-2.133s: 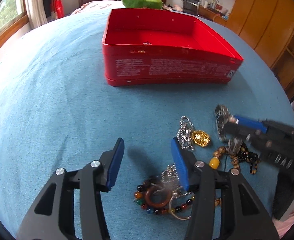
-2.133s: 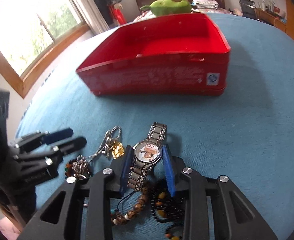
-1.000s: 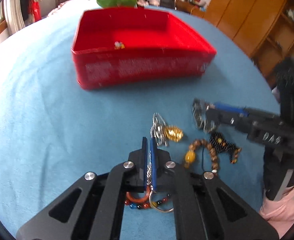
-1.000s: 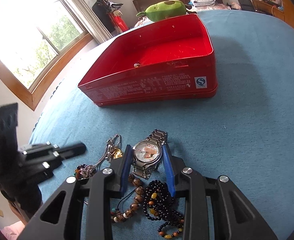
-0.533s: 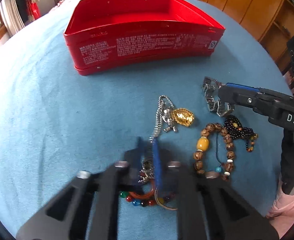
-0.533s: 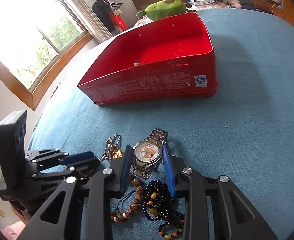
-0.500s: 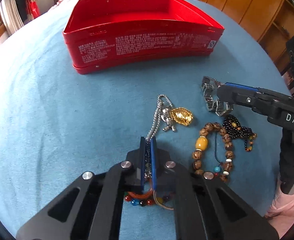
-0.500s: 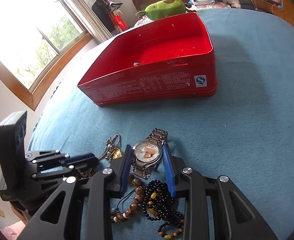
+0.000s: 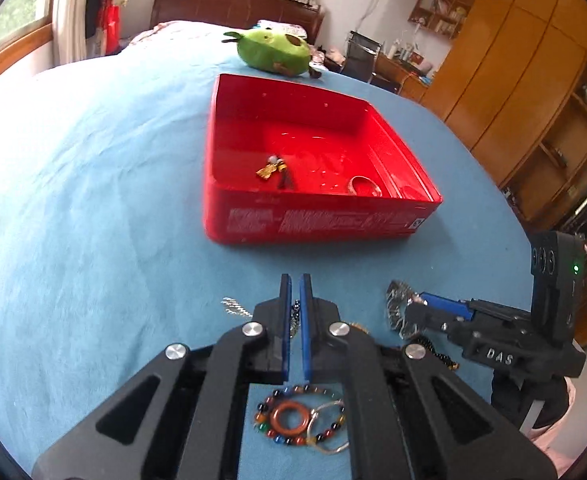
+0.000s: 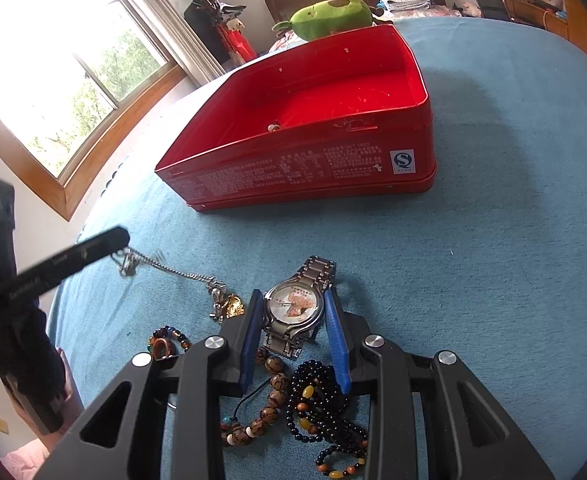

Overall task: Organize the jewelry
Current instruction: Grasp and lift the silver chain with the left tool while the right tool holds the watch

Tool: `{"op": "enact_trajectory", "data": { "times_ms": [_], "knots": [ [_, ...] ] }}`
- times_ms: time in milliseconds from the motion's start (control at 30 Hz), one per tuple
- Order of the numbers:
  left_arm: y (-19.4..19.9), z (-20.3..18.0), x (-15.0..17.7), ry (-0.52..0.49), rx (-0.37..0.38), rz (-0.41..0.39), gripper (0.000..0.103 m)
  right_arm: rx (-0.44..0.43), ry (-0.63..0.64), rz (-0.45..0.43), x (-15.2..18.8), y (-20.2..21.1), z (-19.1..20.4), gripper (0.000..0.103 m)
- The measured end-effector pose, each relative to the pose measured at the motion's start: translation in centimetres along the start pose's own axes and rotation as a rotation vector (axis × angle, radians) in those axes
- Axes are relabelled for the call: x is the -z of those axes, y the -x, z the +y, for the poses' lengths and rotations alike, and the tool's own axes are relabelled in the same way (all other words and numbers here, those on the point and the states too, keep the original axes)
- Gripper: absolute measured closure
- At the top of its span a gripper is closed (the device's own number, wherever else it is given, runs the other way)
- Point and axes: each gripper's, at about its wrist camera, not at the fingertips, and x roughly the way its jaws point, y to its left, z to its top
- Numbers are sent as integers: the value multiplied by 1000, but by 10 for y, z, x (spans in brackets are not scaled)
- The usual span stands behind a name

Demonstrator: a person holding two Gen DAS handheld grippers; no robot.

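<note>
My left gripper point(image 9: 292, 288) is shut on a silver chain necklace point(image 10: 173, 270) and holds it lifted; its gold pendant point(image 10: 231, 306) still rests on the blue cloth. My right gripper point(image 10: 291, 312) is shut on a silver wristwatch point(image 10: 295, 306), low over the cloth. The open red tin box point(image 9: 317, 216) stands ahead, also in the right wrist view point(image 10: 293, 168), with a small gold charm point(image 9: 269, 169) and a ring point(image 9: 363, 187) inside. A coloured bead bracelet with an orange ring point(image 9: 293, 420) lies under the left gripper. Brown and black bead strings point(image 10: 313, 404) lie under the right gripper.
A green plush toy point(image 9: 271, 52) lies beyond the box. The blue cloth point(image 9: 85, 200) covers the whole surface. Wooden wardrobes point(image 9: 513, 80) stand at the right and a window point(image 10: 73, 60) at the left.
My left gripper has risen with the chain, pulling it taut off the cloth, and now looks down into the box. My right gripper has stayed shut on the watch.
</note>
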Motion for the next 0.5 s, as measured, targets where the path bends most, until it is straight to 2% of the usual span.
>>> {"op": "enact_trajectory", "data": {
  "times_ms": [233,333,367,433,467,500],
  "knots": [
    [-58,-17,12,-17,21,173,100,-4,2,3,1,0,0,72],
    [-61,-10,12,9,8,181,98,-7,4,4,1,1,0,72],
    [-58,-8,11,13,0,173,95,-7,4,4,1,1,0,72],
    [-50,-2,12,24,-11,160,79,-6,4,5,1,1,0,72],
    [-48,-2,13,26,-14,158,67,-5,4,7,1,1,0,72],
    [-47,-4,14,24,-14,160,64,-4,4,8,1,1,0,72]
  ]
}}
